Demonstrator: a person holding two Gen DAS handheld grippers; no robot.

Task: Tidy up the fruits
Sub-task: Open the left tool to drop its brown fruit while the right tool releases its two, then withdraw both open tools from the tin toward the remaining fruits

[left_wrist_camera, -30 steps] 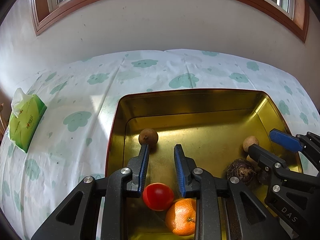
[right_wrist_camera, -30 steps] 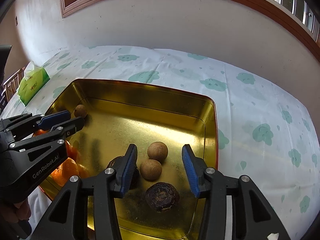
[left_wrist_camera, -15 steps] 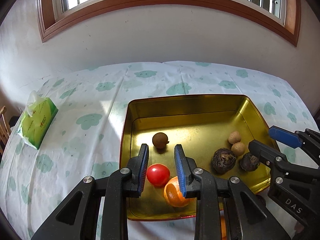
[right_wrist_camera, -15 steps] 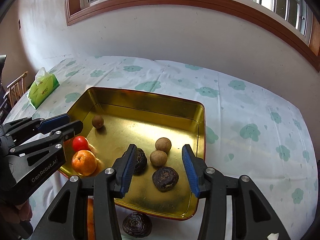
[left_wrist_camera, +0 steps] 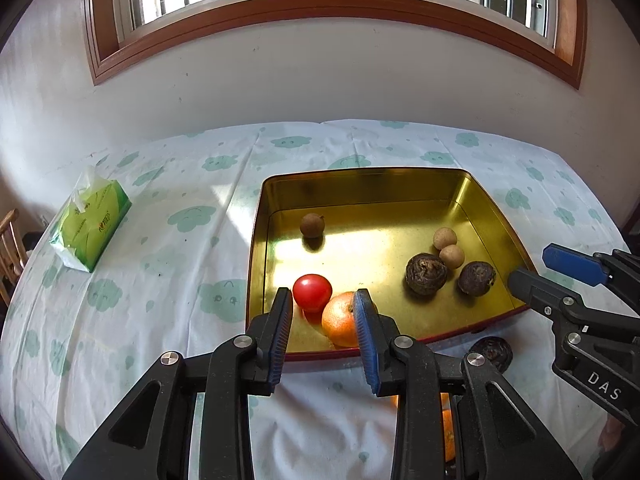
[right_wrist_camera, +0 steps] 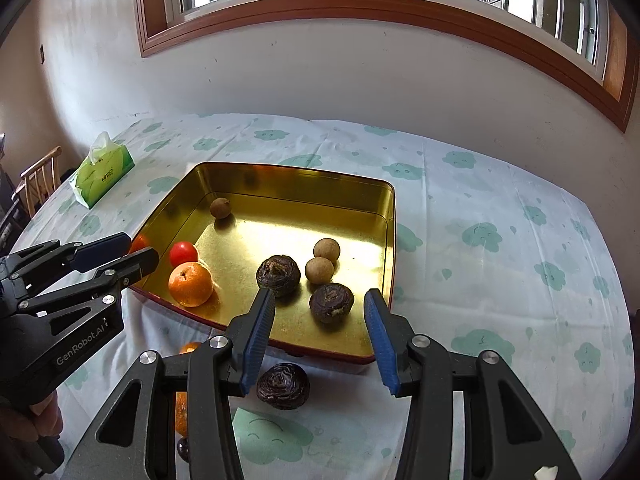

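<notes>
We've got both grippers above the worktop (left_wrist_camera: pixel 120 320), nothing held: left gripper (left_wrist_camera: pixel 322 336) fingers opening, right gripper (right_wrist_camera: pixel 318 334) fingers apart. Orange (right_wrist_camera: pixel 190 284) and tomato (right_wrist_camera: pixel 183 253) sit in the gold tray (right_wrist_camera: pixel 390 240).

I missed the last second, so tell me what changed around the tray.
Both grippers pulled back and up from the tray, so fruit still on the cloth came into view. The left gripper is empty, its jaws opening; the right gripper is open and empty, gap unchanged. The tomato, orange and other fruit in the tray stayed put.
</notes>
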